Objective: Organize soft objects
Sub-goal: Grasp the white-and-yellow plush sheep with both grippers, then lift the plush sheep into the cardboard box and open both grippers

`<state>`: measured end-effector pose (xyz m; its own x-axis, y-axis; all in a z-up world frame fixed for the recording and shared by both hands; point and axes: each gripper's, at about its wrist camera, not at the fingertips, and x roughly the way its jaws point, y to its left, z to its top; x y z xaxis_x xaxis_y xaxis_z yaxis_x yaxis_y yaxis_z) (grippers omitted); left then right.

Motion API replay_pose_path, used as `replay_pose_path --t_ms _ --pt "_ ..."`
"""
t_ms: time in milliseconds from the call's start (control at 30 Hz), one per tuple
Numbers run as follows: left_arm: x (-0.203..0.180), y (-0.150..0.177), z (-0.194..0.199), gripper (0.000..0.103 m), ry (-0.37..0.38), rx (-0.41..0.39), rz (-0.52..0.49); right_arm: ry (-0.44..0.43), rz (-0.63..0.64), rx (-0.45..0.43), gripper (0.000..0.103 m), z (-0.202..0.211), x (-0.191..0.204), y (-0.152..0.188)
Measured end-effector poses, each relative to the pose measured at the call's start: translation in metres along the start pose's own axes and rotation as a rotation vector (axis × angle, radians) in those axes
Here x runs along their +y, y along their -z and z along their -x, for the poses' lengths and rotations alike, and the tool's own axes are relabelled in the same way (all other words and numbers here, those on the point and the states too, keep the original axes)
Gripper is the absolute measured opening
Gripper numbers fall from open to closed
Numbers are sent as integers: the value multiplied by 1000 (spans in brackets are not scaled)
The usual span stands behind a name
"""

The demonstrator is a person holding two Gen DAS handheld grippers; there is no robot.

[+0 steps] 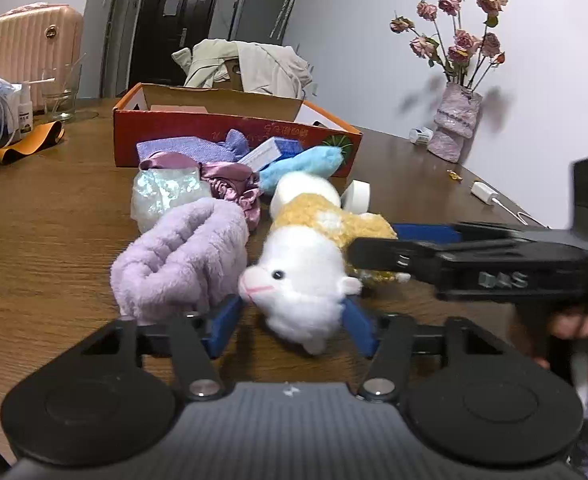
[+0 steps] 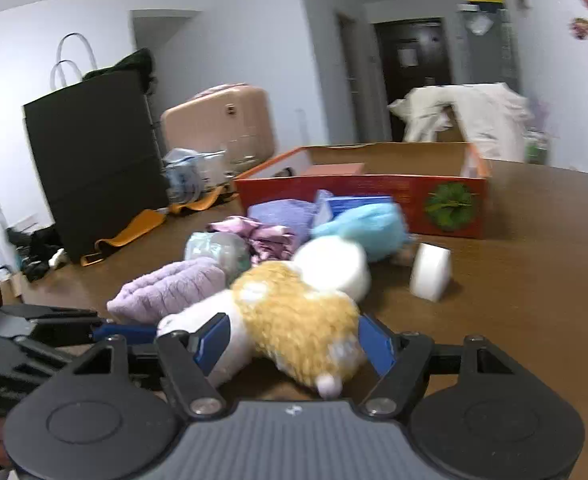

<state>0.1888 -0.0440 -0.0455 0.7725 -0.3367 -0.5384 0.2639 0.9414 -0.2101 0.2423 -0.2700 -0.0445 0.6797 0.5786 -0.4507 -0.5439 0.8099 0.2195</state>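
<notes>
The plush lamb [image 1: 298, 276] lies on its side on the wooden bench [image 1: 46, 232], head toward the left tongs [image 1: 290, 326], which stand spread with a blue pad on either side of the white face; whether the pads touch it cannot be told. The right tongs [image 2: 294, 340] straddle the curly yellow body [image 2: 294, 316] from the rear, also spread, the pads close against the fleece.

From the left wrist view, left to right: a fluffy lilac towel roll [image 1: 182, 256] just beside the lamb's snout, a crinkled iridescent bundle [image 1: 166, 192] behind it, a satin mauve scrunchie [image 1: 234, 188], a pale blue plush [image 1: 302, 166], and a white tape roll [image 1: 358, 196] standing on edge. Behind these sits an open red cardboard box [image 1: 230, 136]. Far right, dried roses in a pink vase [image 1: 456, 120] stand near the wall.
</notes>
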Motion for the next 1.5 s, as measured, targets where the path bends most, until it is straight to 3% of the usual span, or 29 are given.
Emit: replay_pose_path --t_ms 100,167,267,433,533,567,700,767,833,900,1033,1100,1200,1333,1400,1433,1500 --pt "8 0 4 52 -26 -4 28 -11 -32 15 47 -11 -4 -5" --pt "15 1 12 46 -5 -6 43 9 -26 39 33 -1 4 -6" --pt "22 3 19 45 37 1 50 58 -22 57 9 26 26 6" --pt "17 3 15 49 21 13 34 98 -84 37 14 60 46 32" --pt "17 0 14 60 17 2 46 116 -48 -28 54 60 39 25" --pt "17 -1 14 60 16 -5 47 106 -33 -38 55 54 33 21" --pt "21 -2 9 59 12 5 77 -27 -37 -5 55 11 4 5" --pt "23 -1 7 51 15 4 93 -64 -43 22 55 -8 -3 2" --pt "25 0 9 48 -2 -1 102 -91 -73 35 51 -15 -2 0" --pt "30 1 17 47 -7 -17 100 -73 -43 31 47 -6 13 2" --pt "43 4 26 47 60 -8 104 0 -5 45 46 32 56 18" --pt "38 4 25 48 83 -3 72 43 -11 48 49 44 67 27" --pt "26 5 15 52 86 14 33 82 -65 44 62 49 65 36" --pt "25 2 10 56 92 11 35 137 -51 48 63 39 59 36" --pt "26 1 11 51 100 -6 32 137 -33 46 59 32 56 35" --pt "25 0 10 48 97 -8 27 123 -37 51 46 31 55 35" --pt "20 -4 15 48 83 -31 23 121 -28 47 46 31 57 31"
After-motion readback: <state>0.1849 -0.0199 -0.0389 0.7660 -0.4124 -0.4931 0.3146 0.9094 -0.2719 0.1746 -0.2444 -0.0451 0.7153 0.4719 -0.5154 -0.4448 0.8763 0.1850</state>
